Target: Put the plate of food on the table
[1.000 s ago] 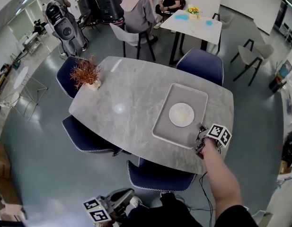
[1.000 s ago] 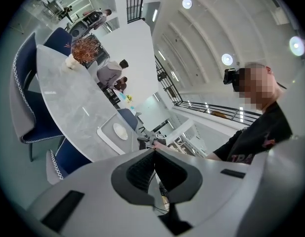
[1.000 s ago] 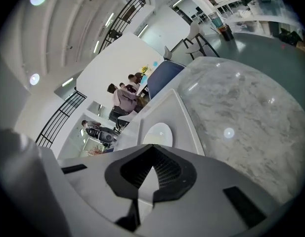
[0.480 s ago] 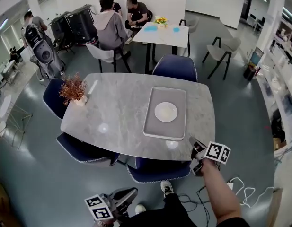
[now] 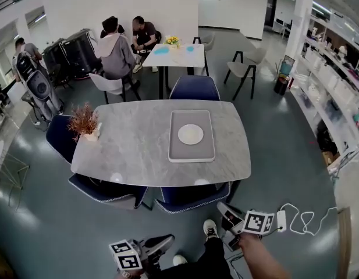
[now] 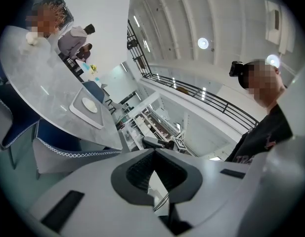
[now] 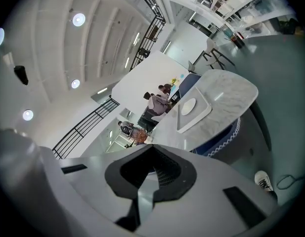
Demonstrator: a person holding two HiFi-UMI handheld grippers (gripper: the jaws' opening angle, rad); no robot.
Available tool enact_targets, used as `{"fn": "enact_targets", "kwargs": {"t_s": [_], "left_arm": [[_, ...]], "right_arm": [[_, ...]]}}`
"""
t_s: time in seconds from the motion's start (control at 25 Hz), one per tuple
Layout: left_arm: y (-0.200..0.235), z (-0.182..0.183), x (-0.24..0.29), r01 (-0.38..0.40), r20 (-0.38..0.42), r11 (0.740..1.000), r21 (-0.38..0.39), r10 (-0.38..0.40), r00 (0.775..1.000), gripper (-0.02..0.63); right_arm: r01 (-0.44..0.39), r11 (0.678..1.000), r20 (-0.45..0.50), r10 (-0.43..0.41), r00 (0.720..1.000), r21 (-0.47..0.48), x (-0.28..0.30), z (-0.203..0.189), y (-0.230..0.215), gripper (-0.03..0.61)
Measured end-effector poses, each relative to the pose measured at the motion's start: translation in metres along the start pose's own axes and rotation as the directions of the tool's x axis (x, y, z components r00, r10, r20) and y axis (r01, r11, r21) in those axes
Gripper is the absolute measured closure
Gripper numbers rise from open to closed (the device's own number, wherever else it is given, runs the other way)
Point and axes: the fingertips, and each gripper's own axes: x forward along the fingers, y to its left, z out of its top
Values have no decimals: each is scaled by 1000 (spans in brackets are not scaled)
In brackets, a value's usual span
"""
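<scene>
A white plate lies on a grey tray on the grey marble table; what is on the plate is too small to tell. Both grippers are well short of the table, low over the floor. My right gripper is at the bottom right, my left gripper at the bottom left. In the left gripper view the left gripper has its jaws together and empty, with the plate far off. The right gripper looks the same, with the plate and tray distant.
Blue chairs stand at the table's near side, and another at the far side. A dried plant in a pot sits on the table's left end. People sit at a white table behind. A power strip and cable lie on the floor.
The view has pulled back from the table. My right gripper has left the tray's near corner and now hangs over the floor. Tray and plate stay on the table.
</scene>
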Motion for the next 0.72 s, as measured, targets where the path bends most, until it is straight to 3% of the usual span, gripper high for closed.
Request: {"fn": "enact_targets", "kwargs": {"t_s": [0.4, 0.72], "left_arm": [[-32, -38, 9, 96, -65, 995, -29, -98, 993, 607], [-43, -45, 11, 104, -72, 994, -27, -105, 992, 609]], "right_arm": [[-67, 998, -50, 68, 996, 19, -62, -105, 45, 568], [-63, 997, -79, 60, 995, -38, -82, -139, 63, 568]]}}
